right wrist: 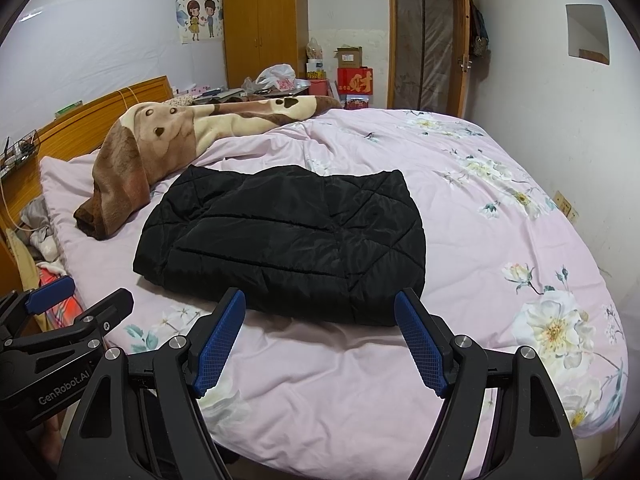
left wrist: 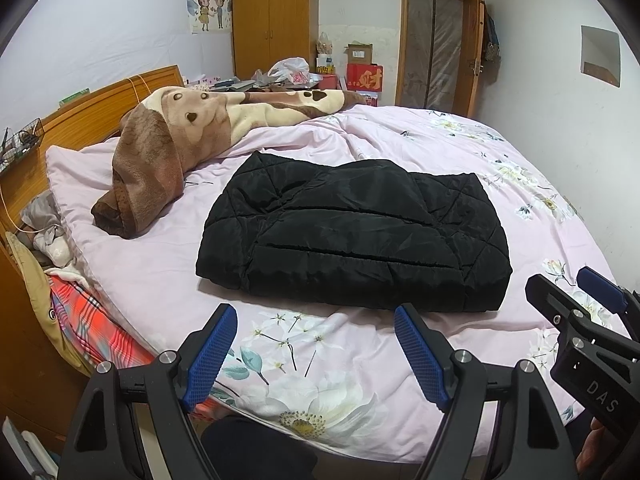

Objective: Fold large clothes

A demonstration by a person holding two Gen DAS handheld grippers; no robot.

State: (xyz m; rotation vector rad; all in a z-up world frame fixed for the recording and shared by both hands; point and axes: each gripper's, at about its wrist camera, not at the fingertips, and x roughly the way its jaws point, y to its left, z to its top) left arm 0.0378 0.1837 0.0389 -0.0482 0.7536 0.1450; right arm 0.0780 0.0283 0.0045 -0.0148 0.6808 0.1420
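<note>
A black quilted jacket [left wrist: 352, 236] lies folded into a compact rectangle on the pink floral bedspread [left wrist: 320, 364]. It also shows in the right wrist view [right wrist: 288, 248]. My left gripper [left wrist: 316, 316] is open and empty, held above the bed just short of the jacket's near edge. My right gripper [right wrist: 320, 300] is open and empty, its tips at the jacket's near edge. The right gripper shows at the right of the left wrist view [left wrist: 568, 292]. The left gripper shows at the left of the right wrist view [right wrist: 80, 296].
A brown and cream fleece blanket [left wrist: 168, 152] lies heaped at the left of the jacket. The wooden headboard [left wrist: 92, 108] is at far left. Clothes [left wrist: 76, 312] pile beside the bed's left edge. A wardrobe [left wrist: 276, 20], boxes and a door [left wrist: 436, 48] stand behind.
</note>
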